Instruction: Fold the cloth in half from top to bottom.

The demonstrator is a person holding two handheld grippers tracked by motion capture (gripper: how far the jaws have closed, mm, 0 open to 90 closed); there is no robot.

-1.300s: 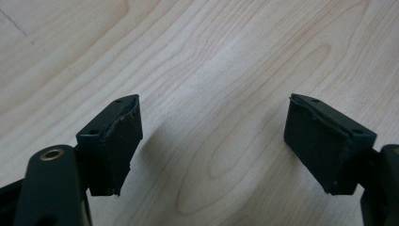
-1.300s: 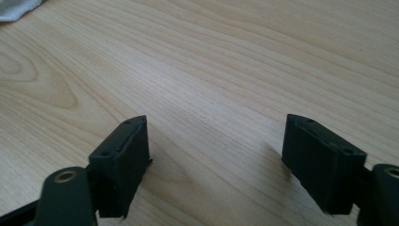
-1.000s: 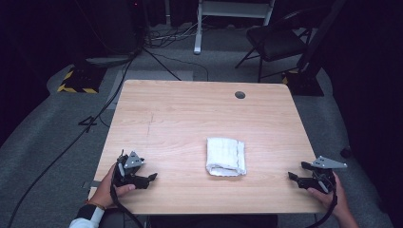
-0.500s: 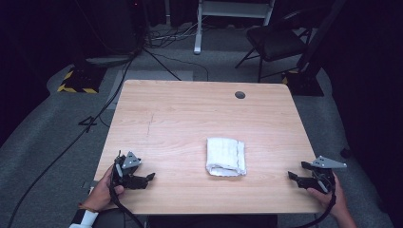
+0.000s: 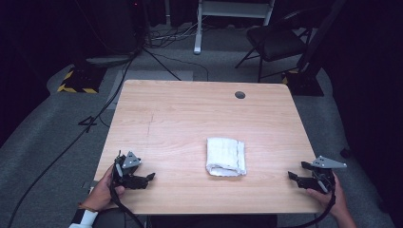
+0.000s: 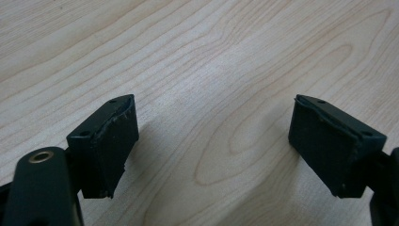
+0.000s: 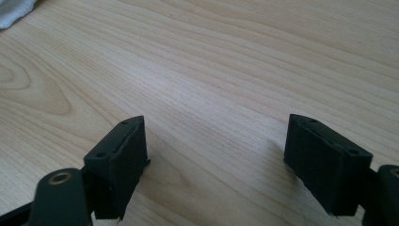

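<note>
Looking from largest to smallest, I have the wooden table [image 5: 190, 114], then the folded white towel [image 5: 226, 156] lying flat near its front middle, between my two tools and well apart from both. My left gripper [image 5: 148, 176] and right gripper [image 5: 292, 175] rest at the front corners, jaws spread wide and empty. To take the towel cleanly, I judge I should approach low and pinch one edge.

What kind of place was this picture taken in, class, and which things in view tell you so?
Probably a lab or studio set up for recording. A bare wooden table stands on grey carpet amid dark surroundings, cables trail across the floor, and yellow-and-black hazard tape marks a spot. A folded white towel lies on the table.
</note>
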